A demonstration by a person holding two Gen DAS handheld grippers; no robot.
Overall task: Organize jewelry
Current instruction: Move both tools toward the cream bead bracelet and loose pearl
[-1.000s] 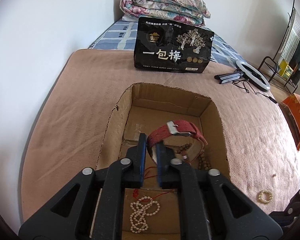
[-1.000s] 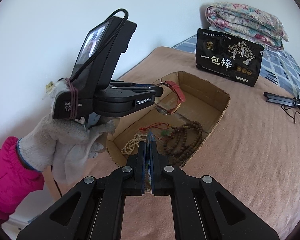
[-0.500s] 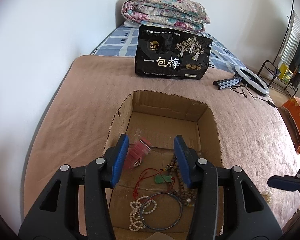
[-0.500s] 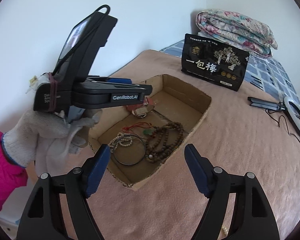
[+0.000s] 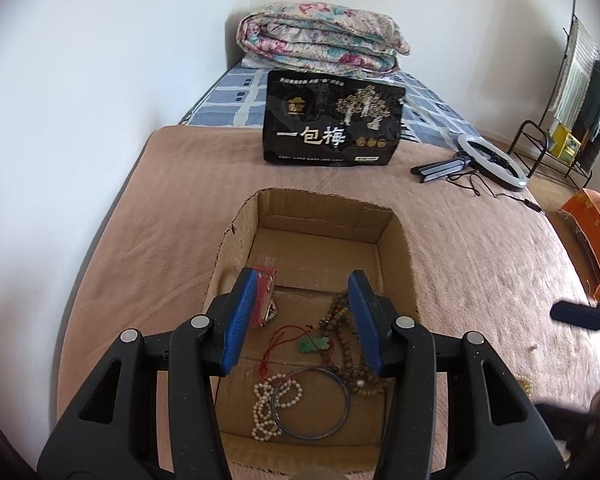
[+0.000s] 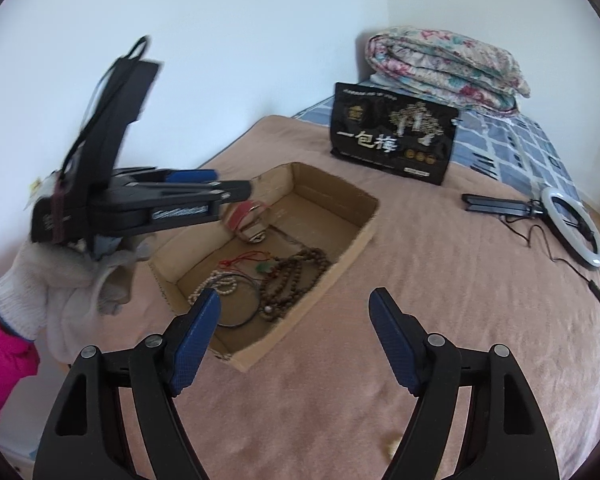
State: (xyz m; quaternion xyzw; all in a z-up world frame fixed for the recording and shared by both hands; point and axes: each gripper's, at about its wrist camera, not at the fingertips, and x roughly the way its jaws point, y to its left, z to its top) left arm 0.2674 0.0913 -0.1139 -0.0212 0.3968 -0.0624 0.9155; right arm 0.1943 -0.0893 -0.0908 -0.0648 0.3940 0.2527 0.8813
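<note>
Red-strapped watch (image 5: 264,297) in cardboard box (image 5: 319,216), both claws (image 5: 303,320) (image 6: 294,336) wide apart, empty.

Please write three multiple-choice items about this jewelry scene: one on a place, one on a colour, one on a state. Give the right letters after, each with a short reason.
1. Where does the metal bangle lie?
A. inside the cardboard box
B. on the blanket beside the box
C. on the folded quilt

2. What colour is the pendant on the red cord?
A. blue
B. green
C. white

3. How does the right gripper stand?
A. shut on the brown bead strand
B. shut on nothing
C. open, holding nothing

Answers:
1 A, the bangle rests on the box floor, overlapping the white bead strand.
2 B, the pendant shows green against the cardboard.
3 C, its blue pads stand wide apart with nothing between them.
</note>
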